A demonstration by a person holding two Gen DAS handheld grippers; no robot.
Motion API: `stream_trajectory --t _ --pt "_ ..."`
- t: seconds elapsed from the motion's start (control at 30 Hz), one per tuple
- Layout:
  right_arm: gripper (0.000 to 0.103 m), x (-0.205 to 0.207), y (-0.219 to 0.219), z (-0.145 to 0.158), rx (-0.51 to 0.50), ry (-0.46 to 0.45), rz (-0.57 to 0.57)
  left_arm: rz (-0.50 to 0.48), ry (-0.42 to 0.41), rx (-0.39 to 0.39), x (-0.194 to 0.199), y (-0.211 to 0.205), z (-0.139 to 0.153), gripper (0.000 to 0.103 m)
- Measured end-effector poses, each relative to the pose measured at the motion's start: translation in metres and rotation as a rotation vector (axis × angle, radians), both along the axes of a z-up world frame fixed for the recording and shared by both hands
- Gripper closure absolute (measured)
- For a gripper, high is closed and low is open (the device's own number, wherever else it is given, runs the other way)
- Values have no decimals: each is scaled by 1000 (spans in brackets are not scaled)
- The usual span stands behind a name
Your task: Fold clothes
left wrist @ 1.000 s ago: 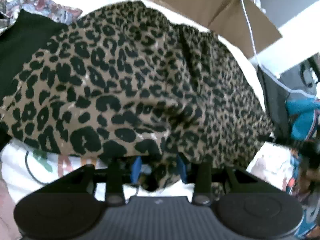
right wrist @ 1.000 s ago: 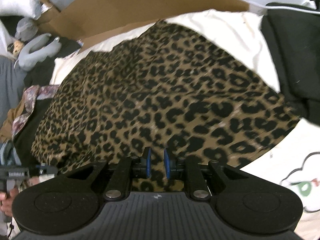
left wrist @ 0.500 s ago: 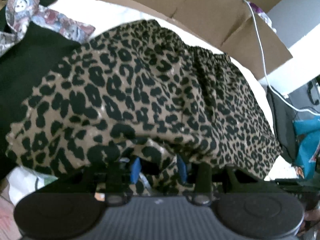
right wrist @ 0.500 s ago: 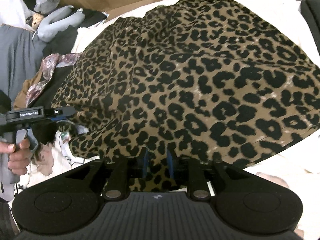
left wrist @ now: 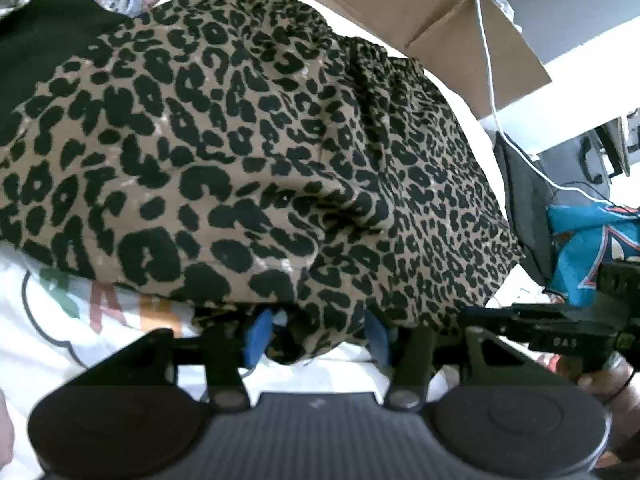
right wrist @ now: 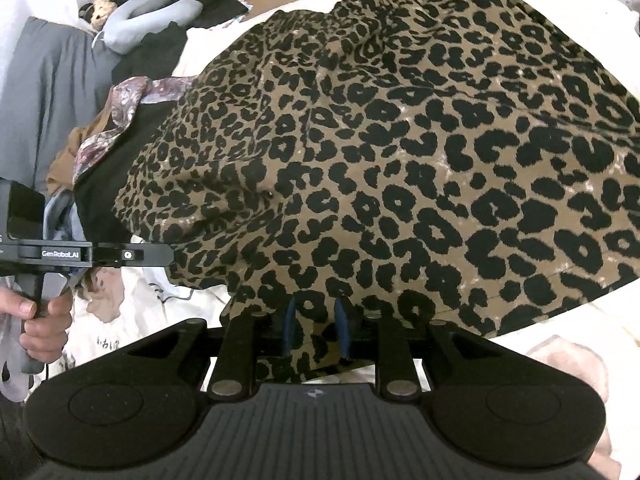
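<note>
Each gripper, left [left wrist: 316, 334] and right [right wrist: 316, 324], pinched the near hem of the leopard-print skirt [right wrist: 400, 152], fingers slightly parted.

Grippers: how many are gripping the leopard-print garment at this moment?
2. The left gripper has the near hem of the leopard-print garment bunched between its blue fingers. The right gripper pinches the same hem further along; each one appears in the other's view.
</note>
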State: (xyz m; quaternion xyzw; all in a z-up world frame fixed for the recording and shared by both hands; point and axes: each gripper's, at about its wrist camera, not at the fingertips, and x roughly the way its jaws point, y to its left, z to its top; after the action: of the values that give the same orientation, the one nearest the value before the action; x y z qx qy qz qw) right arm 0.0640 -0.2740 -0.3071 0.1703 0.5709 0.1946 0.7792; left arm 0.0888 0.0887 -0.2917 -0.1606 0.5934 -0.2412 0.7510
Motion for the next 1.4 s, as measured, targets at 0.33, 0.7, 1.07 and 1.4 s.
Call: stream_trajectory --t 0.33,0.7,1.07,1.4 --pt "80 25 20 22 -71 109 128 2 53 -81 -7 1 -10 101" --pt "66 8 61 9 97 185 -144 -54 10 -180 -31 20 -5 102" --pt "64 -52 76 -18 313 171 -429 -78 13 -206 -35 30 -15 102" --pt "53 -65 84 -62 430 173 -584 -77 61 -214 -35 20 -32 102"
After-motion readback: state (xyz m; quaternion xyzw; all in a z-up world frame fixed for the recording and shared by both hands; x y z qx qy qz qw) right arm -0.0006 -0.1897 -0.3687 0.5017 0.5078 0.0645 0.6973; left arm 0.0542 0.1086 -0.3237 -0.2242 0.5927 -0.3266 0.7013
